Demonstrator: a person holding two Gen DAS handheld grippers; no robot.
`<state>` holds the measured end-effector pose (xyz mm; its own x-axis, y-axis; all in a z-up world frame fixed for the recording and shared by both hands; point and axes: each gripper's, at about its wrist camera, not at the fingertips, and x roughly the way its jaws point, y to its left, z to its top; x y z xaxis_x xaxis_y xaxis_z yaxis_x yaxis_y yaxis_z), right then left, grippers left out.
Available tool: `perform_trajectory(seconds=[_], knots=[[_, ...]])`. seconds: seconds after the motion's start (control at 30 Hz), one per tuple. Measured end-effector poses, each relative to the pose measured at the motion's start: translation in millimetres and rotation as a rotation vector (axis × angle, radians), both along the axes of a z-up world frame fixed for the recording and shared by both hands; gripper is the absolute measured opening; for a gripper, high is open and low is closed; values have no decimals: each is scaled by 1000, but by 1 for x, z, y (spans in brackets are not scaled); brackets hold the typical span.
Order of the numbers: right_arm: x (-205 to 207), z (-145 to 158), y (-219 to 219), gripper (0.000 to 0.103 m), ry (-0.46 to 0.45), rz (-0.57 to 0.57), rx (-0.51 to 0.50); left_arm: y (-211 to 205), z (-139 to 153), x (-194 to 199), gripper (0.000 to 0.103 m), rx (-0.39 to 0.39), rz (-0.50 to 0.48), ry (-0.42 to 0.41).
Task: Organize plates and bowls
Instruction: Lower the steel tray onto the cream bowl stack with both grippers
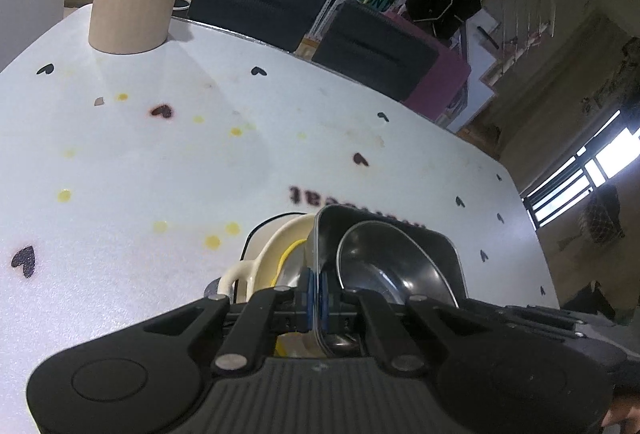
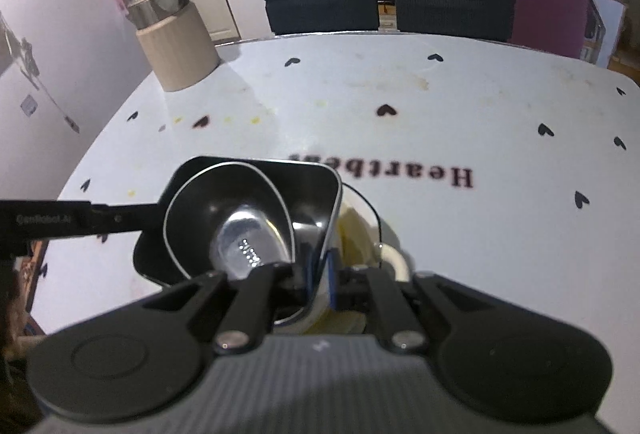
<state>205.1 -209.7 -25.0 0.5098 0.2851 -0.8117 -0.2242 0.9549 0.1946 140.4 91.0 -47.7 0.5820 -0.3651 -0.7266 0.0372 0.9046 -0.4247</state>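
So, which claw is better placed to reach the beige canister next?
Probably left: the right claw and left claw both clamp the black dish, but the left holds its side towards the canister.

White table (image 2: 460, 106), rounded corners, printed with small dark hearts (image 2: 386, 110) and the word "Heartbeat" (image 2: 440, 174); dotted with yellow stains (image 1: 212, 241) and faint brownish smears. Near the far left corner, a beige ribbed cylindrical container (image 2: 178, 46) standing upright. Close in, a cream handled dish (image 1: 272, 258) resting on the surface.
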Motion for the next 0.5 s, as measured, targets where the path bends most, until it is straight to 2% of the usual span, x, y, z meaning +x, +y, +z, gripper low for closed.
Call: perform_trajectory(seconds=[0.5], knots=[[3, -7, 7, 9, 31, 28, -36, 0, -6, 0, 4, 17, -1, 24]])
